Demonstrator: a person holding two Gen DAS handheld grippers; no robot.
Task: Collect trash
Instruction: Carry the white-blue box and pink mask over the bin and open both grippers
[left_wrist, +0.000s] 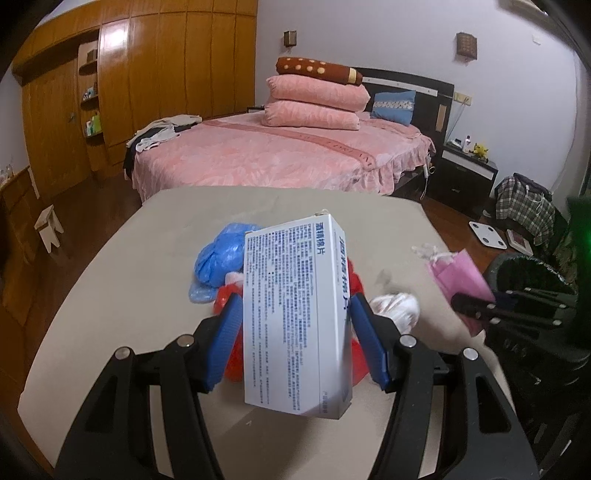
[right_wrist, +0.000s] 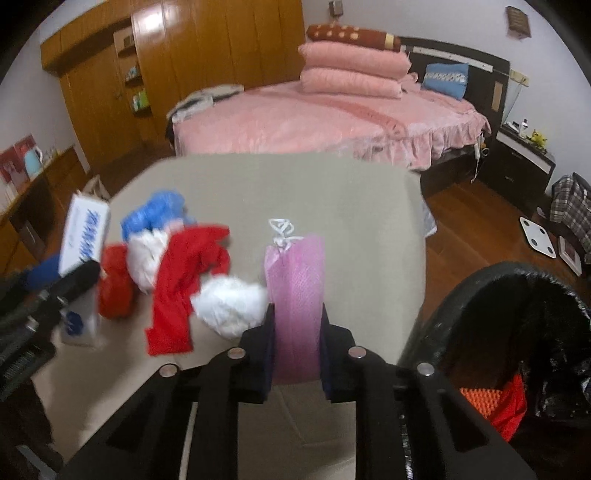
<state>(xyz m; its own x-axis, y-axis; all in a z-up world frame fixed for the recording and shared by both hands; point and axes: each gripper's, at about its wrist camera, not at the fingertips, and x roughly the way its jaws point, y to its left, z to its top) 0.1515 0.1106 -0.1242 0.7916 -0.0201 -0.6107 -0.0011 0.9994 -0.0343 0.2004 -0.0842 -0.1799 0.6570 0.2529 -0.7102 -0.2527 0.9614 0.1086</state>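
A: Two grips are on: left gripper (left_wrist: 295, 328) has its fingers half-spread, clamping the box (left_wrist: 295, 314); right gripper (right_wrist: 297, 347) is pinched narrow on the pink bag (right_wrist: 295, 291), both above the tabletop (right_wrist: 295, 192).

B: Next, I'd say, swing right and drop them in the bin (right_wrist: 461, 295).

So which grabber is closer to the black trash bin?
Right. The right gripper, jaws shut on the pink bag, sits just beside the trash bin. The left gripper, holding the white box, is farther away over the table's middle.
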